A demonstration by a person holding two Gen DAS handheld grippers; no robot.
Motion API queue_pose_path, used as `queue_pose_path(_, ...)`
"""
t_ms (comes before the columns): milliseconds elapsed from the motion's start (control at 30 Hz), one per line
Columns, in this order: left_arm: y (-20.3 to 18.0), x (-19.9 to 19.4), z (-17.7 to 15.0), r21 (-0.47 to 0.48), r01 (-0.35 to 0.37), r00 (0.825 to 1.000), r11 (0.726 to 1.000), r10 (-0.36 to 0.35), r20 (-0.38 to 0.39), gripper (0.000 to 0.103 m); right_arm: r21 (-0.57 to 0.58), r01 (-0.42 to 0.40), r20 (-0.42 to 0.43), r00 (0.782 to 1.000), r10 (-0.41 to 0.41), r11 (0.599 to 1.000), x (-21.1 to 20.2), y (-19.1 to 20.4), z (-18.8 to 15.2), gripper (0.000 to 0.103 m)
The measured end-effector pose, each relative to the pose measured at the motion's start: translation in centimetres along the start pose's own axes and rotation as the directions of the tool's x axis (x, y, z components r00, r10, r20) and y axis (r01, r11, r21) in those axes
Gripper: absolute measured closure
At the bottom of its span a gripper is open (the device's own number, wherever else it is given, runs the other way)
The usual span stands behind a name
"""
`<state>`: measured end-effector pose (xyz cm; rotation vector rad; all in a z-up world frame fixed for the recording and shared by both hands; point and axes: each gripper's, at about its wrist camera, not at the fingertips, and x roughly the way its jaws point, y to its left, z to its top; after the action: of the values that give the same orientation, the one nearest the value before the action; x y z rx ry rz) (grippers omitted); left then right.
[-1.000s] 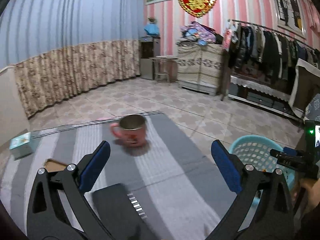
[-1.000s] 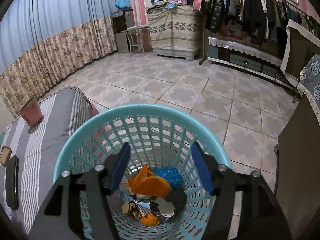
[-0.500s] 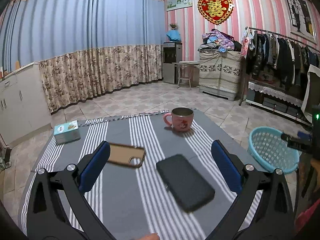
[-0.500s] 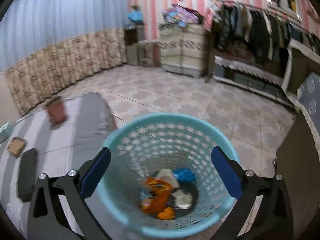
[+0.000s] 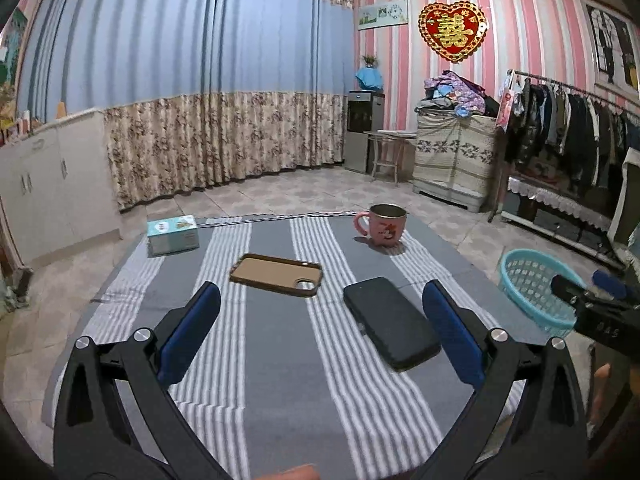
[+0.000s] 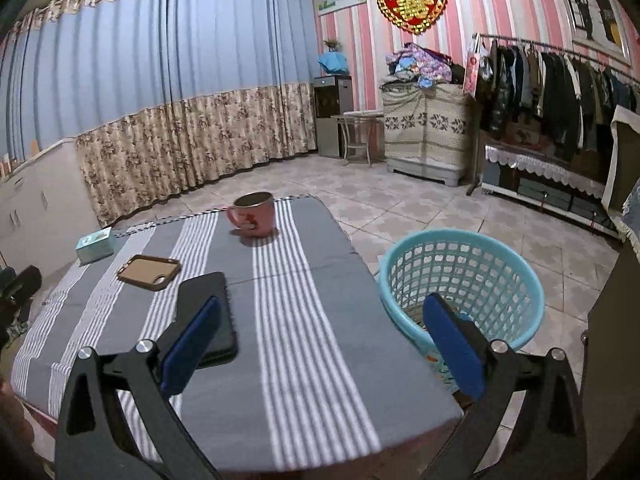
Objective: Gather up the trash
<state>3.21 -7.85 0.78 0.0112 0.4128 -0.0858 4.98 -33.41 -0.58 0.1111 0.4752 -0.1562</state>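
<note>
Both claws pulled back, left claw (image 5: pixel 320 332), right claw (image 6: pixel 320 344), mug (image 5: pixel 385 225), phone (image 5: pixel 390 322).

A red heart-shaped wall ornament (image 5: pixel 452 29) on the pink striped far wall bears a gold double-happiness character, 囍; the right wrist view shows the same ornament (image 6: pixel 412 1), its character blurred. The pink mug (image 5: pixel 382 224) and the teal tissue box (image 5: pixel 173 234) carry printed designs too small to read.
</note>
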Motion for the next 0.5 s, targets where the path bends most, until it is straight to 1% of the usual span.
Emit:
queue_pose_path(133, 0.9, -1.4, -0.6, -0.018, 0.001, 1.000, 1.000, -0.001, 0.018, 0.005, -0.006, -0.005, 0.012, 1.000, 0.005, 1.000, -1.6, 1.4, -0.6, 0.005)
queue_pose_path(267, 1.2, -2.2, -1.1, 0.006, -0.019, 0.999, 1.000, 0.018, 0.036, 0.005, -0.047, -0.011, 0.044, 0.999, 0.013, 0.999, -3.1, 3.2, -1.2, 0.005)
queue_pose_path(333, 1.4, -2.8, -1.3, 0.012, -0.012, 0.999, 1.000, 0.011, 0.044, 0.005, -0.055, -0.017, 0.069, 0.997, 0.021, 0.998, -3.9, 4.1, -1.6, 0.005)
queue_pose_path(500, 2.1, -3.8, -1.8, 0.004, -0.008, 0.998, 1.000, 0.007, 0.064, 0.005, -0.073, -0.037, 0.093, 0.995, 0.043, 0.997, -4.7, 5.5, -2.2, 0.005)
